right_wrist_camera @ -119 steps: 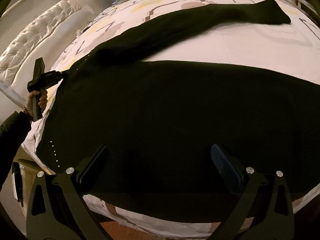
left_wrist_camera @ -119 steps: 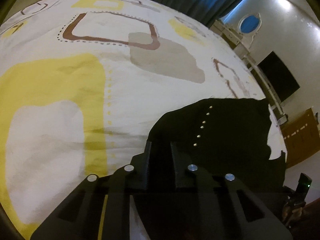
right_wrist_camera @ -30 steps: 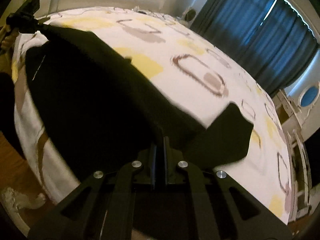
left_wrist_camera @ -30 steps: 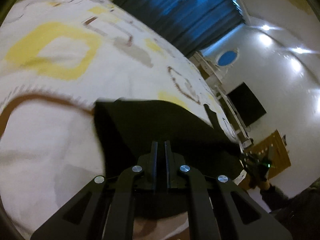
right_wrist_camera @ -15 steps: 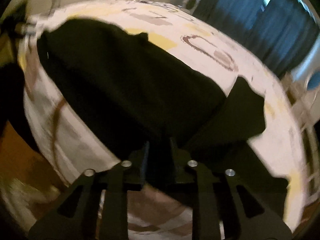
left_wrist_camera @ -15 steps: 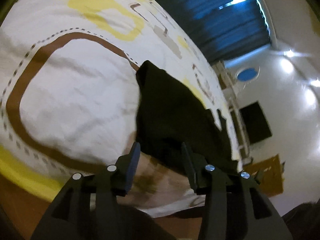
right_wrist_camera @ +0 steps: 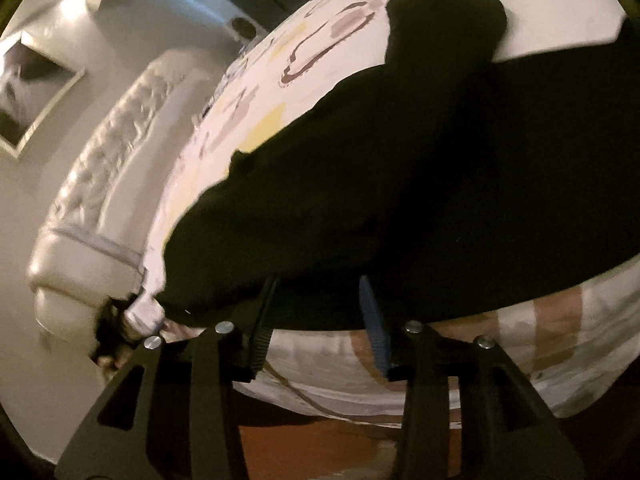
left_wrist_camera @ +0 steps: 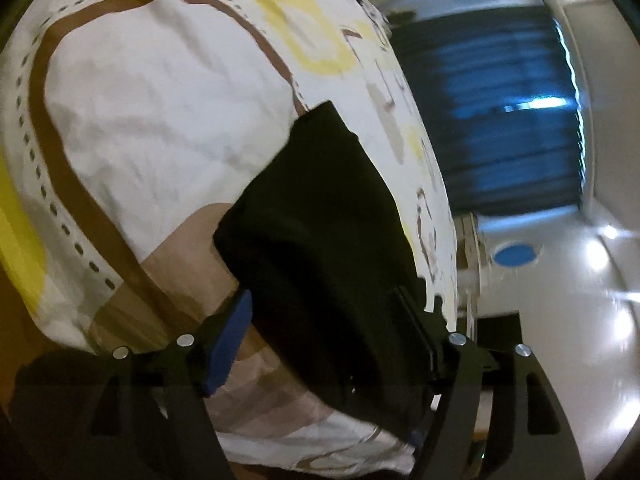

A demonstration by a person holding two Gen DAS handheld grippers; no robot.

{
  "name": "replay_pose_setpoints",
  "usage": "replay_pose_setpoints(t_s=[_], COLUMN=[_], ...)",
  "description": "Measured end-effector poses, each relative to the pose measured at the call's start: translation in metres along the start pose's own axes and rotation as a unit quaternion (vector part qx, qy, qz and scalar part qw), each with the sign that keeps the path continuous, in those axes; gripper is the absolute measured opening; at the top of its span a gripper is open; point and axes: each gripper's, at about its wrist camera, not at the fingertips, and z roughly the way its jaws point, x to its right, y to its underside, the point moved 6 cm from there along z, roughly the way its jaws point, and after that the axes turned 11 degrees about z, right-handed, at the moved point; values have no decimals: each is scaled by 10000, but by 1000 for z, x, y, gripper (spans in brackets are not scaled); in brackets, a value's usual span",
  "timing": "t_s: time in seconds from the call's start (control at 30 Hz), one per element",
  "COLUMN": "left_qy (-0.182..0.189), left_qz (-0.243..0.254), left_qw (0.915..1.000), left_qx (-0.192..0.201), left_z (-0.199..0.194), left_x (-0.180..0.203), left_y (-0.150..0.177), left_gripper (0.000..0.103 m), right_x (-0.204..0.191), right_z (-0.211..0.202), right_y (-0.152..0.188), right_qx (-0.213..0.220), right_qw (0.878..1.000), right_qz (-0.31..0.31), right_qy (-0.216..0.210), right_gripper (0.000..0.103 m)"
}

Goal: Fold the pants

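The black pants (left_wrist_camera: 320,236) lie folded lengthwise on the patterned bedspread (left_wrist_camera: 140,120), near the bed's front edge. My left gripper (left_wrist_camera: 324,320) is open, its jaws apart on either side of the pants' near end. In the right wrist view the pants (right_wrist_camera: 400,184) stretch across the bed, one leg end (right_wrist_camera: 444,12) reaching far back. My right gripper (right_wrist_camera: 320,312) is open at the pants' near edge, holding nothing.
The bed's front edge drops to a wooden floor (right_wrist_camera: 320,448). A white tufted headboard (right_wrist_camera: 112,152) stands at the left in the right wrist view. Dark blue curtains (left_wrist_camera: 500,120) and a white cabinet (left_wrist_camera: 472,272) stand beyond the bed.
Both grippers were shut on the pants a second ago; both have opened and let go. The pants now rest folded on the bed, and both grippers have drawn back toward the bed's edge.
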Motion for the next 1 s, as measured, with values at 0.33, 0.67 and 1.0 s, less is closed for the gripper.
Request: replay_pose_setpoints(t_s=[0.33, 0.67, 1.0], left_qy=[-150, -406, -726], left_qz=[-156, -360, -399], left_qw=[9985, 9973, 9960], left_qx=[511, 499, 334], left_z=[-17, 20, 27], left_x=[25, 14, 2], left_y=[-3, -10, -5], left_gripper=[71, 71, 22], right_x=[0, 20, 29], right_z=[-4, 1, 9], right_y=[-3, -8, -10], right_qx=[84, 63, 68], right_qw=[9996, 9970, 9887], right_qz=[188, 750, 1463], right_qy=[-185, -189, -320], right_gripper=[41, 41, 43])
